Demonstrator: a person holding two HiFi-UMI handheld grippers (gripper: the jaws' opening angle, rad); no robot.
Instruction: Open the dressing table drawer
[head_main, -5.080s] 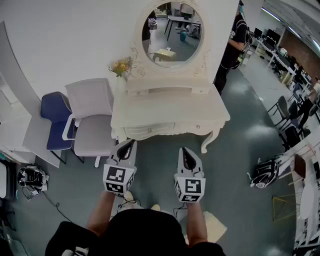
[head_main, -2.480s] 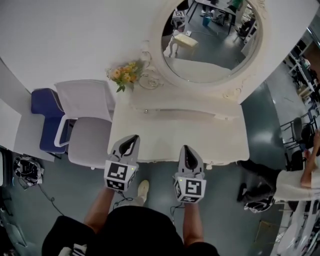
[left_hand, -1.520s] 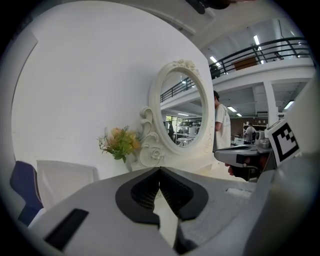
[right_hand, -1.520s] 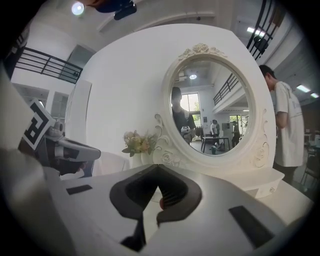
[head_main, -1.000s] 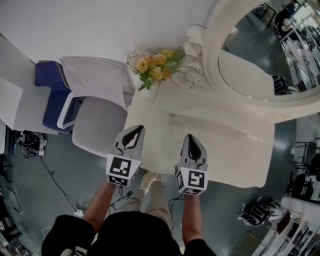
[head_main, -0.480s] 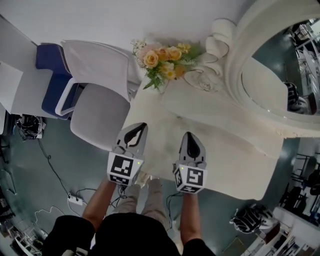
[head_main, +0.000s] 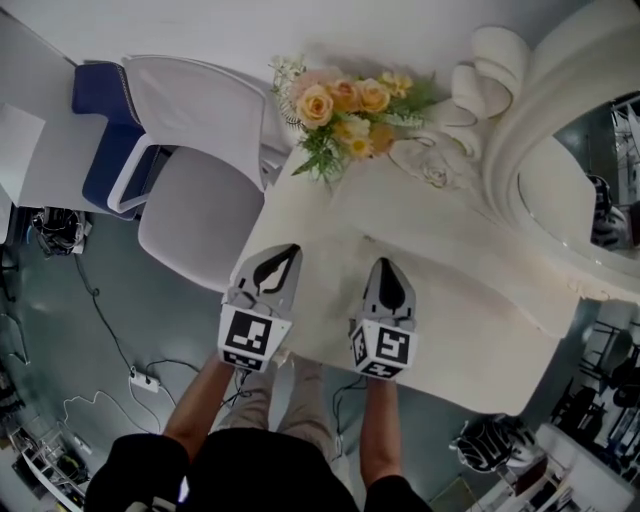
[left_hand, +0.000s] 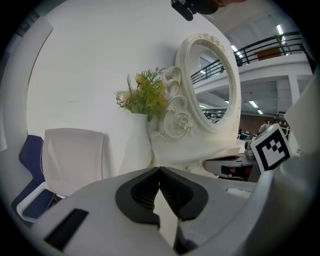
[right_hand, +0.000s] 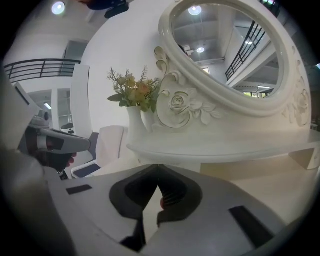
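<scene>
The cream dressing table (head_main: 455, 300) lies under me, and its tabletop overhang hides the front drawers. A small knob (left_hand: 186, 169) shows on the raised shelf unit below the oval mirror (left_hand: 216, 85). My left gripper (head_main: 289, 249) hangs over the table's front left edge, shut and holding nothing. Beside it my right gripper (head_main: 388, 264) is over the tabletop, also shut and holding nothing. In the left gripper view the left gripper (left_hand: 159, 169) points at the shelf's left end. The right gripper (right_hand: 158, 166) faces the shelf (right_hand: 225, 145) under the mirror.
A vase of yellow and peach flowers (head_main: 345, 105) stands at the table's back left corner. A white chair (head_main: 195, 185) and a blue chair (head_main: 100, 125) stand left of the table. Cables and a power strip (head_main: 145, 381) lie on the floor, and a bag (head_main: 490, 440) at lower right.
The table and flowers have grown larger and slid toward me in the head view. Both grippers have come lower over the table's front left part, still shut.
</scene>
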